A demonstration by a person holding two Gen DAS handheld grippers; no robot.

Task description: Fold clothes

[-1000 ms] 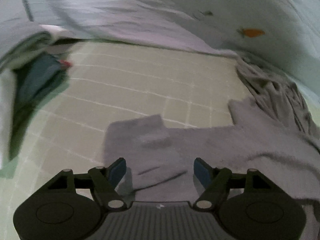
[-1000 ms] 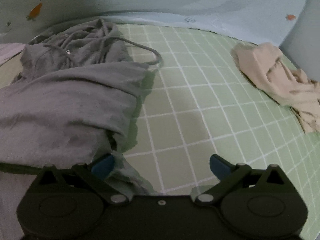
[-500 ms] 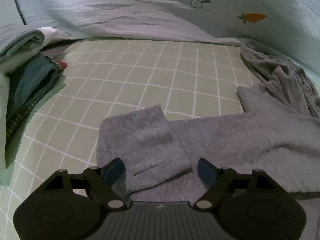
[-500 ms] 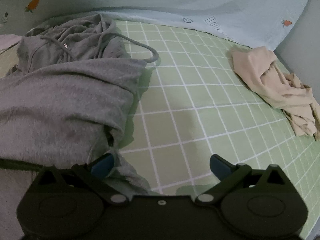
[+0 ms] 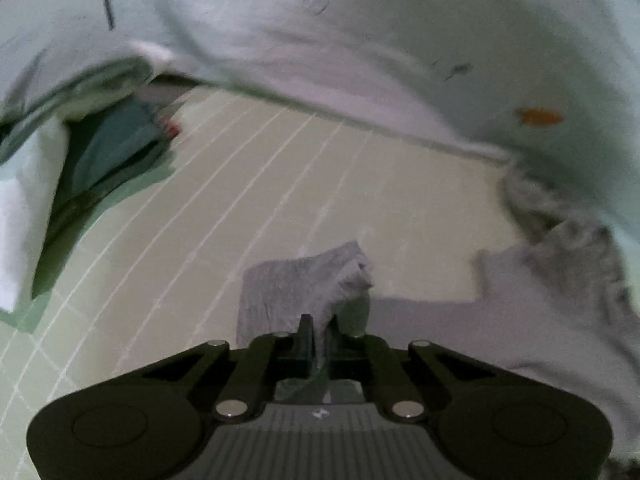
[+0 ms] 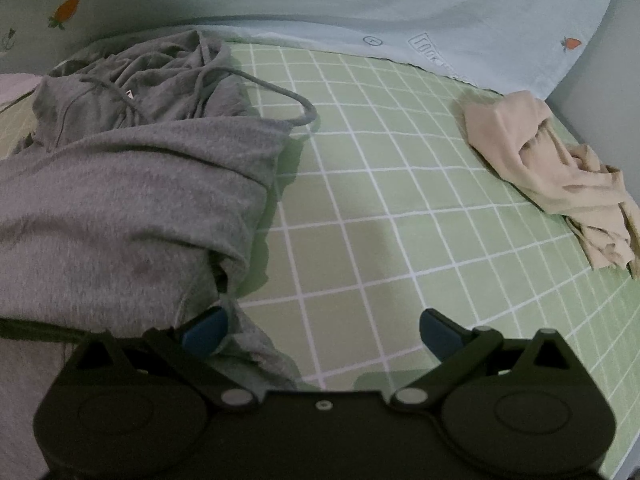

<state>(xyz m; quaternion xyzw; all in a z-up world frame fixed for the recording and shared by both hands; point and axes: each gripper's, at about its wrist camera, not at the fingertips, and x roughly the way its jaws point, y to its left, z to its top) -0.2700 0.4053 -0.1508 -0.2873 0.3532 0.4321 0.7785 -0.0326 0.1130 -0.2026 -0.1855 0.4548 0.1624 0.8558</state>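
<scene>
**Left gripper pinches the hoodie sleeve, right gripper waits open**

The left gripper point(image 5: 318, 330) is closed on the cuff end of the sleeve point(image 5: 296, 284) of a grey hoodie point(image 6: 120, 208). The cloth is caught between its two fingers and the cuff stands up a little from the bed. The left wrist view is blurred, so fine details of the grip are not clear. The sleeve runs from the gripper to the right, where it joins the body of the hoodie.

The hoodie lies on a bed with a light green sheet point(image 6: 360, 200) that has a white grid pattern. In the right wrist view the body of the hoodie is spread on the left side, with the hood point(image 6: 152, 68) bunched at the far end and a grey drawstring point(image 6: 288, 96) lying in a loop on the sheet beside it.

The right gripper point(image 6: 322, 330) is wide open and holds nothing. Its left finger is at the near edge of the hoodie; its right finger is over the bare sheet.

A crumpled beige garment point(image 6: 536, 160) lies well apart from the hoodie, at the right side of the bed. A pale blue quilt point(image 6: 400, 4) with small carrot prints is along the far edge. In the left wrist view a pile of folded clothes point(image 5: 100, 152), dark green and white, is on the left side.
</scene>
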